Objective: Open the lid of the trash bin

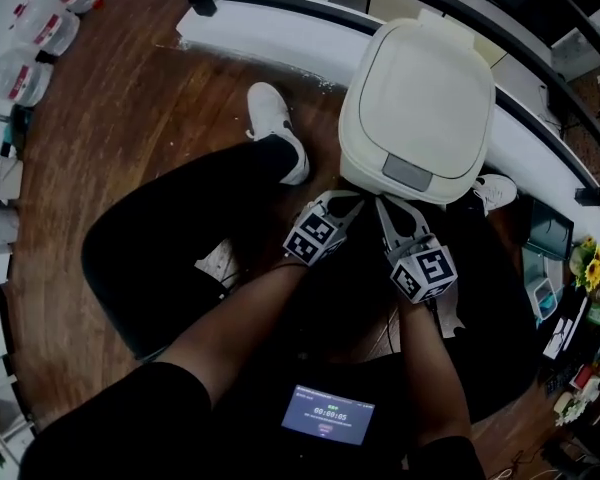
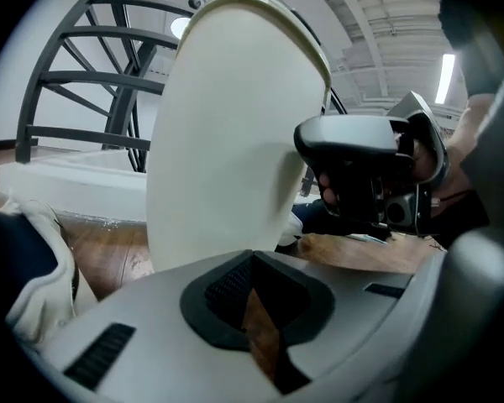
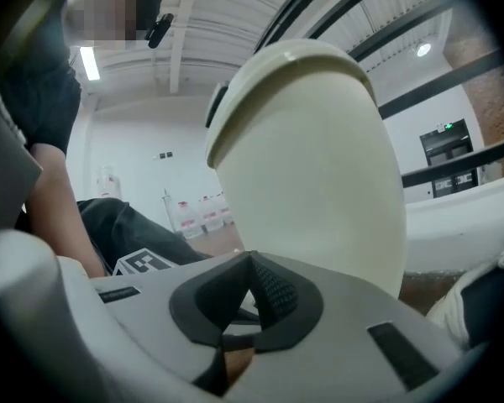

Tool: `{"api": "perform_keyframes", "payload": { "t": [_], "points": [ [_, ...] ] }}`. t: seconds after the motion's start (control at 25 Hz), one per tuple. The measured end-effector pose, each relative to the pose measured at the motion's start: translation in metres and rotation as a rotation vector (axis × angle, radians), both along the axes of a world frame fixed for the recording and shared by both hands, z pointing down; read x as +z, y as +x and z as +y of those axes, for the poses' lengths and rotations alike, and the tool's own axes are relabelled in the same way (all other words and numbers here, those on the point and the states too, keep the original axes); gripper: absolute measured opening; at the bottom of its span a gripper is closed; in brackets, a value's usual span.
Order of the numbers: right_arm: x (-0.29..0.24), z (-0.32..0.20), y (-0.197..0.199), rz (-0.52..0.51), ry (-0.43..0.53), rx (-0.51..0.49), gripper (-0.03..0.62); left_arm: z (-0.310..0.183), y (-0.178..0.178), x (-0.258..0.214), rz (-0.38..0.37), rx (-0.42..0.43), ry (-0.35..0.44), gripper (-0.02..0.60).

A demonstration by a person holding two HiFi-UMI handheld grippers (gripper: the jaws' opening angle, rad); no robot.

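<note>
A cream trash bin (image 1: 416, 108) stands on the wood floor with its lid (image 1: 420, 83) down, a grey press pad (image 1: 408, 171) at the lid's near edge. My left gripper (image 1: 352, 200) and right gripper (image 1: 383, 204) sit side by side just in front of the bin, below the pad. Both are shut with nothing held. In the left gripper view the jaws (image 2: 250, 259) meet before the bin's wall (image 2: 227, 133), and the right gripper (image 2: 370, 175) shows beside it. In the right gripper view the shut gripper (image 3: 252, 259) faces the bin (image 3: 319, 166).
A person's white shoes (image 1: 276, 128) (image 1: 495, 190) flank the bin. A white ledge (image 1: 280, 33) with a black railing runs behind it. Plastic containers (image 1: 40, 28) line the far left. A small screen (image 1: 327, 414) sits at the person's waist. Cluttered items and flowers (image 1: 588, 265) lie right.
</note>
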State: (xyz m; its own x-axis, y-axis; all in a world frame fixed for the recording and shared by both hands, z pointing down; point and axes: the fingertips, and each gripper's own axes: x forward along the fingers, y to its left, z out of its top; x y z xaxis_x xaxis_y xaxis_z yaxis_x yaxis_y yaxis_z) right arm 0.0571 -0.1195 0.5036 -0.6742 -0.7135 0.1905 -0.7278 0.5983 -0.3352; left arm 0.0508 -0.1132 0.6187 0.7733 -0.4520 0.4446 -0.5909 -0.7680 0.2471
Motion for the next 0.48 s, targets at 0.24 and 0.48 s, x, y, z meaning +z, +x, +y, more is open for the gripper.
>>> {"api": "perform_keyframes", "payload": {
  "t": [0.24, 0.48],
  "points": [
    [0.048, -0.005, -0.005, 0.019, -0.078, -0.004, 0.02, -0.016, 0.002, 0.037, -0.018, -0.014, -0.029, 0.034],
    [0.074, -0.005, 0.002, 0.009, -0.133, 0.018, 0.02, -0.036, 0.005, 0.065, -0.032, -0.057, -0.048, 0.035]
  ]
}}
